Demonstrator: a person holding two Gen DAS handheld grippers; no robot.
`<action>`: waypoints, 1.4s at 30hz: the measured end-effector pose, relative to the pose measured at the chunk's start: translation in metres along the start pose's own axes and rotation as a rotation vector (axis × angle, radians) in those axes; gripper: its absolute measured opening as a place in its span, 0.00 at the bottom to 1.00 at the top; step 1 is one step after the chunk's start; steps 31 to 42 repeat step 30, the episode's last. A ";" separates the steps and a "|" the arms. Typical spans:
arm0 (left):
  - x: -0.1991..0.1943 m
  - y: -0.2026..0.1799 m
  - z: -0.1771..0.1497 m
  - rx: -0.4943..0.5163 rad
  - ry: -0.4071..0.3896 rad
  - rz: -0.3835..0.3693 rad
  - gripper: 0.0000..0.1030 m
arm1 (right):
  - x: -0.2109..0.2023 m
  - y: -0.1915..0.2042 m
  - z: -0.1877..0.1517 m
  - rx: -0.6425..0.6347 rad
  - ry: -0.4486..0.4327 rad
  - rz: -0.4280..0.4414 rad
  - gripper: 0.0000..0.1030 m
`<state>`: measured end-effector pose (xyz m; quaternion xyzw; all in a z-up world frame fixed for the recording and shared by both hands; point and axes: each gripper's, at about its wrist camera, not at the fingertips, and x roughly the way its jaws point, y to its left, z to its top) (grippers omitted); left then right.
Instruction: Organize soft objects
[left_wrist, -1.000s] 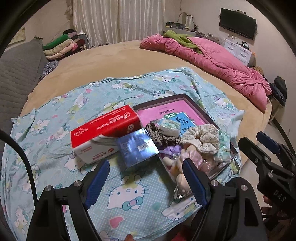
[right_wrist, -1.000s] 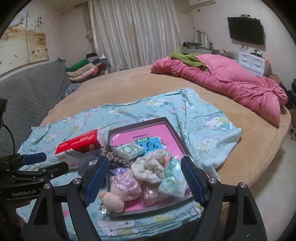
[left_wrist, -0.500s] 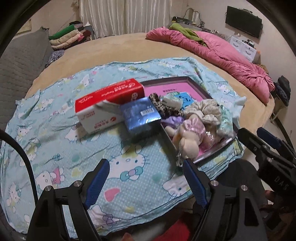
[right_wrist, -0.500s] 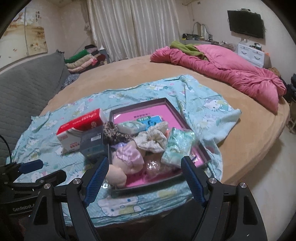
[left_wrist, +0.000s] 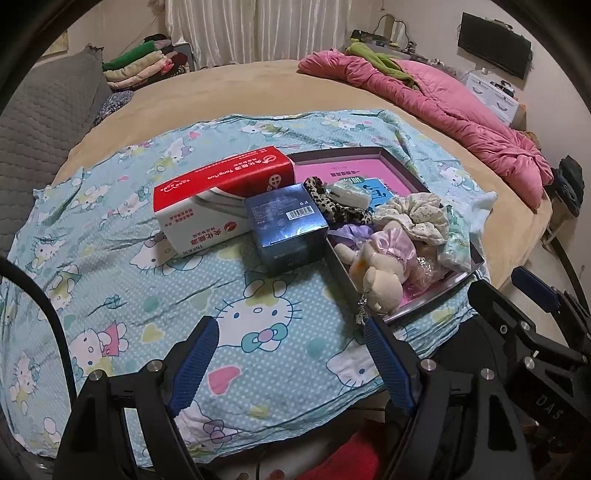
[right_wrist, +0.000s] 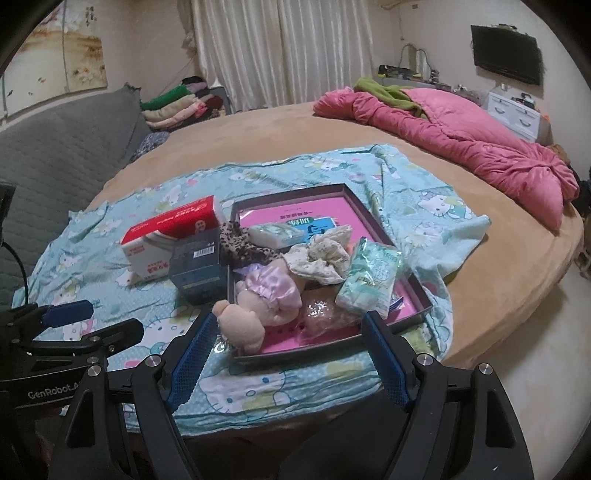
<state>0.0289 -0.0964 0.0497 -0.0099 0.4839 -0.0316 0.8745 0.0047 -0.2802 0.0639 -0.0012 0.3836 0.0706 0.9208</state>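
Both the left gripper (left_wrist: 291, 354) and right gripper (right_wrist: 286, 350) hang spread and empty; just ahead, the plush doll (right_wrist: 258, 302) overhangs the tray (right_wrist: 373, 221) rim, liable to topple out if nudged.

Left gripper (left_wrist: 291, 360): jaws wide apart, blue pads (left_wrist: 194, 363) facing inward, nothing between them, pointing toward 12 o'clock. Seen in right view at 9 o'clock. Right gripper (right_wrist: 286, 360): jaws wide apart, blue pads (right_wrist: 386, 360) bare, nothing held, pointing toward 12 o'clock. Seen in left view at 4 o'clock, beside left gripper, apart.
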 end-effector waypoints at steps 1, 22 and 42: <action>0.000 0.001 0.000 -0.001 0.001 0.000 0.78 | 0.000 0.000 0.000 0.001 0.000 0.000 0.79; 0.008 -0.001 -0.001 0.002 0.026 0.012 0.78 | 0.006 -0.005 0.001 0.026 0.026 -0.002 0.79; 0.016 0.001 -0.003 -0.005 0.040 0.013 0.78 | 0.010 -0.008 0.001 0.038 0.032 0.000 0.79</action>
